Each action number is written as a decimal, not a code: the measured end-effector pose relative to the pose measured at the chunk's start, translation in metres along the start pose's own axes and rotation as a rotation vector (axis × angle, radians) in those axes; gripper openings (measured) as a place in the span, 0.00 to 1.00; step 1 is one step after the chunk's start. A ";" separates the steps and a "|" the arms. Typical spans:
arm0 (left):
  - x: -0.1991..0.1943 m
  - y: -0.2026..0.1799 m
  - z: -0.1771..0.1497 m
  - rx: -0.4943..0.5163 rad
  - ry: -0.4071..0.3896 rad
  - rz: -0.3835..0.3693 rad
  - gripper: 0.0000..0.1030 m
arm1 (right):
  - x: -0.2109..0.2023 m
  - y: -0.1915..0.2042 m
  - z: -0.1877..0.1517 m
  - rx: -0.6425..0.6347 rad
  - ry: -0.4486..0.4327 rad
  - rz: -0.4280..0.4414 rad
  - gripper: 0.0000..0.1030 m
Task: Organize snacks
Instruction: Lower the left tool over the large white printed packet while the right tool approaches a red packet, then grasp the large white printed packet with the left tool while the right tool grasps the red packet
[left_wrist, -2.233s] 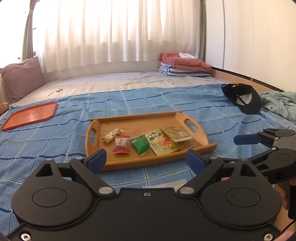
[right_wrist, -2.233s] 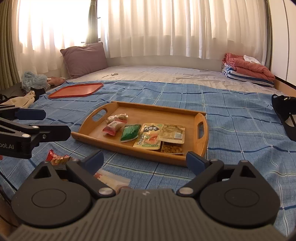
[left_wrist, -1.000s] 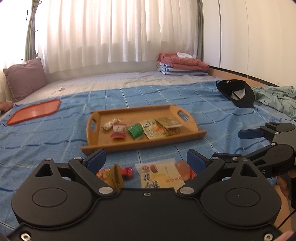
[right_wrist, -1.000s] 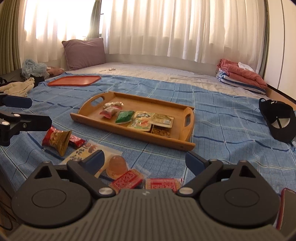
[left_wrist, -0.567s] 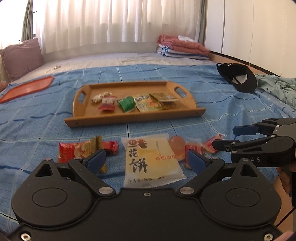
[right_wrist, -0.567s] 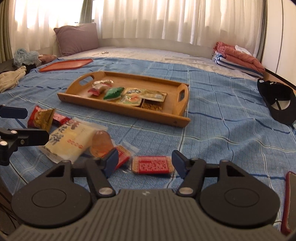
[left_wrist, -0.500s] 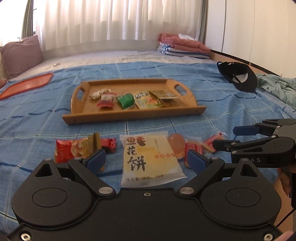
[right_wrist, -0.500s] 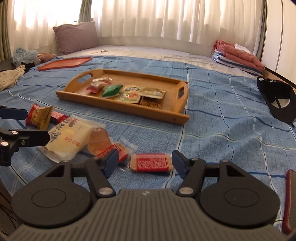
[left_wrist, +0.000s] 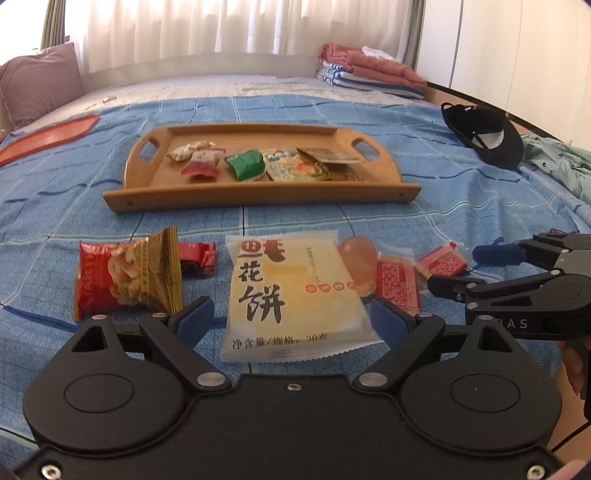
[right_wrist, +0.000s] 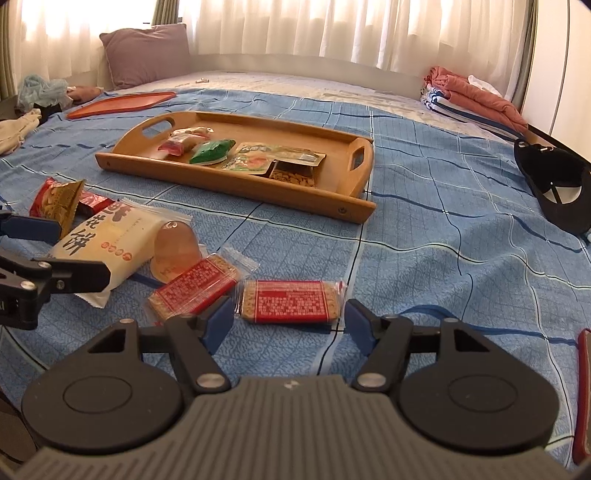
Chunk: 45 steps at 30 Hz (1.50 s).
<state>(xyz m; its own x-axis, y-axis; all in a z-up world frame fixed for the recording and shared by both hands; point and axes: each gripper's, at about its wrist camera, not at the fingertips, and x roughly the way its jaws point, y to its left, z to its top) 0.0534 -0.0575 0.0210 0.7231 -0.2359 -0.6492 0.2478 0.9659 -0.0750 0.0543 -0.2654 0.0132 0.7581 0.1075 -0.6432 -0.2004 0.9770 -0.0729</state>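
**Loose snacks laid out on the bed before a wooden tray**

A bed covered by a blue checked blanket (left_wrist: 461, 206) is seen filling both views, with white curtains (right_wrist: 332, 29) behind it. A mauve pillow (right_wrist: 147, 51) is propped at the far left, and folded pink and striped bedding (right_wrist: 476, 99) is stacked at the far right. An orange tray (right_wrist: 122, 103) is laid flat to the left, well apart from the rest, and a black cap (left_wrist: 487, 133) is left on the right.

A wooden tray (left_wrist: 258, 195) is set in the middle of the bed; a row of small packets is held in it, among them a green packet (left_wrist: 245, 165).

Nearer the cameras, loose snacks are spread on the blanket. A pale yellow pastry packet (left_wrist: 291, 295) is the largest, with a clear jelly cup (right_wrist: 175, 251) touching its right edge. A red peanut bag (left_wrist: 125, 277) is lying to its left. Two red cracker packets are placed to the right: one (right_wrist: 195, 288) tilted just beside the jelly cup, the other (right_wrist: 291, 301) lying flat.

The left gripper (left_wrist: 291, 321) is spread wide, its jaws having just been closing slightly; the near end of the pastry packet is framed between them, and no contact can be made out. The right gripper (right_wrist: 290, 325) is spread less widely, its jaws having just been opening a little, with the flat cracker packet just ahead of them, apparently untouched.
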 end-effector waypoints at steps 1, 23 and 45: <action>0.002 0.000 -0.001 -0.004 0.005 -0.001 0.88 | 0.001 0.000 0.000 -0.003 -0.002 -0.002 0.77; 0.025 -0.007 0.001 -0.008 0.031 -0.012 0.87 | 0.020 -0.003 -0.008 0.026 -0.022 0.013 0.86; 0.024 -0.006 0.004 -0.027 0.004 0.010 0.68 | 0.022 -0.003 -0.010 0.022 -0.032 0.016 0.87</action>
<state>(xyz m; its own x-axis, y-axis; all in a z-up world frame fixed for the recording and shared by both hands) 0.0720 -0.0693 0.0085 0.7231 -0.2262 -0.6527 0.2234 0.9707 -0.0889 0.0658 -0.2679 -0.0087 0.7742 0.1288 -0.6197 -0.1992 0.9789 -0.0454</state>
